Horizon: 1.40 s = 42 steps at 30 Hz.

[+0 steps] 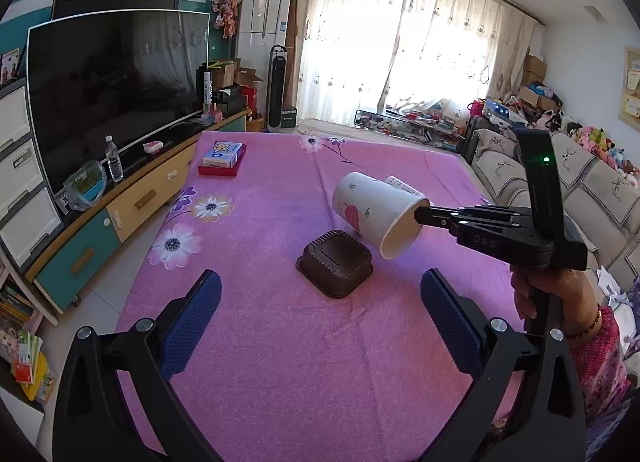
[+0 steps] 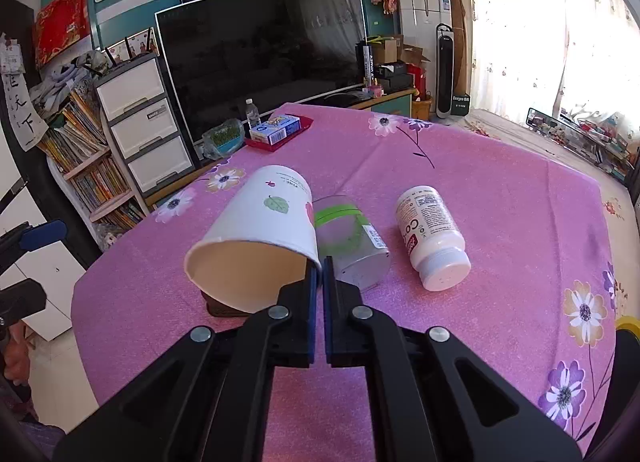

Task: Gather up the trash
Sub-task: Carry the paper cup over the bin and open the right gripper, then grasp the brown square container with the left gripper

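My right gripper [image 2: 320, 266] is shut on the rim of a white paper cup [image 2: 260, 234] with leaf and heart prints, held tilted above the table; it also shows in the left wrist view [image 1: 374, 213], with the right gripper [image 1: 424, 213] at its rim. Under the cup lies a dark brown plastic box [image 1: 335, 268]. A clear container with a green band [image 2: 352, 246] and a white pill bottle [image 2: 432, 238] lie on their sides on the pink tablecloth [image 2: 500, 201]. My left gripper [image 1: 320, 294] is open and empty, just short of the brown box.
A red tray with a blue-and-white carton [image 1: 222, 157] sits at the table's far left corner. A TV [image 1: 116, 89] on a low cabinet runs along the left. A sofa [image 1: 580, 189] lies to the right. A yellow tape roll [image 2: 628, 326] sits at the right edge.
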Each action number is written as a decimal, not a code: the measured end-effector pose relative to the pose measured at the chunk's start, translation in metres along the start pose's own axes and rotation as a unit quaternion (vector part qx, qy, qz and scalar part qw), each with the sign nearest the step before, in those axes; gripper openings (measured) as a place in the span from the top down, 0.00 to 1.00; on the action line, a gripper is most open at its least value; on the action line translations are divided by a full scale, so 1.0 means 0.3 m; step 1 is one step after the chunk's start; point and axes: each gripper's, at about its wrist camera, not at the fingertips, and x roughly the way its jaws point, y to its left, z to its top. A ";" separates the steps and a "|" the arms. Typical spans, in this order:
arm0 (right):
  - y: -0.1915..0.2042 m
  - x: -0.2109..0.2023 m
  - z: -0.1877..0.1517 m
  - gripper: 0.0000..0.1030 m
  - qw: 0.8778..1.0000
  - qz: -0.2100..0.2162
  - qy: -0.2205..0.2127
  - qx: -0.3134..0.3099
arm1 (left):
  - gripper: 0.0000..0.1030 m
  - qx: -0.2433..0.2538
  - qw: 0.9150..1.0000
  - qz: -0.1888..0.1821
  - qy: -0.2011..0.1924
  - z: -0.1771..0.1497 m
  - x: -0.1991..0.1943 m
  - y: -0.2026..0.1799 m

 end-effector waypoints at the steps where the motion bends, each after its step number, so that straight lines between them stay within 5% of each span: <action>1: -0.002 -0.021 -0.008 0.97 1.000 -0.002 -0.005 0.003 | 0.05 0.000 1.000 -0.001 0.001 -0.001 0.004 -0.002; 6: -0.055 -0.175 -0.055 0.97 0.998 -0.028 -0.045 0.039 | 0.05 0.008 1.000 -0.002 0.005 -0.008 0.013 -0.028; 11: -0.174 -0.373 -0.145 0.97 0.986 -0.103 -0.087 0.098 | 0.05 0.012 1.000 -0.010 0.010 -0.016 0.031 -0.054; 22: -0.602 -0.643 -0.436 0.97 0.908 -0.304 -0.089 0.273 | 0.05 0.034 0.999 -0.021 0.021 -0.039 0.059 -0.138; 32: -0.850 -0.568 -0.514 0.93 0.875 -0.349 -0.059 0.332 | 0.05 0.045 0.998 -0.015 0.031 -0.039 0.092 -0.162; 35: -0.863 -0.578 -0.522 0.75 0.862 -0.354 -0.076 0.354 | 0.05 0.045 0.998 -0.011 0.037 -0.042 0.108 -0.159; 42: -0.749 -0.609 -0.500 0.65 0.880 -0.311 -0.108 0.343 | 0.05 0.041 0.998 -0.016 0.054 -0.049 0.177 -0.155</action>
